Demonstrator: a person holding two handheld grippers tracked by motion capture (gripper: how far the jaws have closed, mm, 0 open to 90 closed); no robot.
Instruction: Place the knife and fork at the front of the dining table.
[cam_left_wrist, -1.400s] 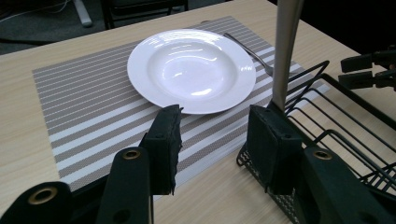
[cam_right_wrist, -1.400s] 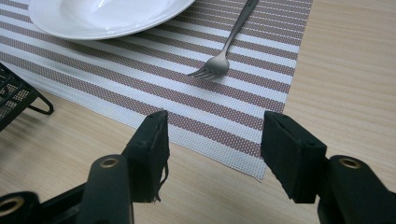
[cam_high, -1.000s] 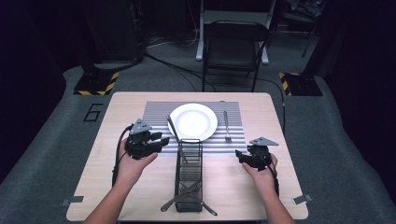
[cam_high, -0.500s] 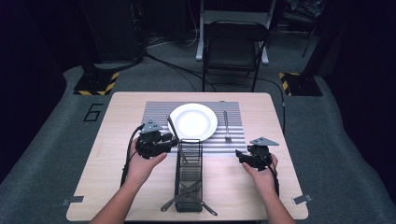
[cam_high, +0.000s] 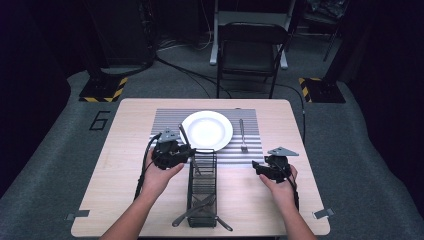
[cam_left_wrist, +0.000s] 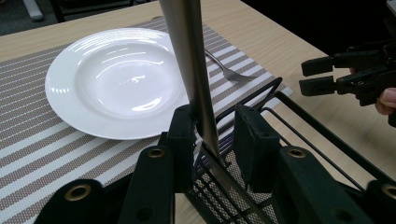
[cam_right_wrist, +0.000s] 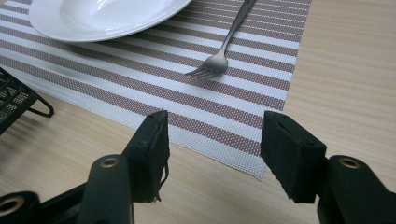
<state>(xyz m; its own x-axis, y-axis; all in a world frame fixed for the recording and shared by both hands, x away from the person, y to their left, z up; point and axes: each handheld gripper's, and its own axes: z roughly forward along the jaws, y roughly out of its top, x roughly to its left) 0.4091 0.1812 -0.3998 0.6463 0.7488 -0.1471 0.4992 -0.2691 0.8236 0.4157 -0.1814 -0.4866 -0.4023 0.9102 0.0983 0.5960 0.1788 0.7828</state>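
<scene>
A person's left hand-held gripper (cam_high: 187, 152) sits at the far left corner of a black wire basket (cam_high: 202, 195) on the wooden bench (cam_high: 125, 150). A long metal utensil handle (cam_left_wrist: 189, 60) stands between its jaws, leaning up out of the basket toward the white plate (cam_high: 206, 130); whether it is a knife or a spoon cannot be told. The jaws have just been closing, and in the left gripper view one pad (cam_left_wrist: 183, 140) lies against the handle while the other pad stands apart from it, so the grip is narrow but not clamped. The handle rises at about 11 o'clock from the basket's far end, its lower part down inside the wire. The plate rests on a striped placemat (cam_high: 250, 145) at 12 o'clock from the basket, with a fork (cam_high: 243, 135) lying on the mat at the plate's 3 o'clock. More utensils (cam_high: 197, 210) lie in the basket's near end. The right hand-held gripper (cam_high: 257, 166) rests at 3 o'clock from the basket, just off the mat's near right corner, its jaws held wide with nothing between them. A dark folding chair (cam_high: 250, 50) stands beyond the bench at 12 o'clock.
</scene>
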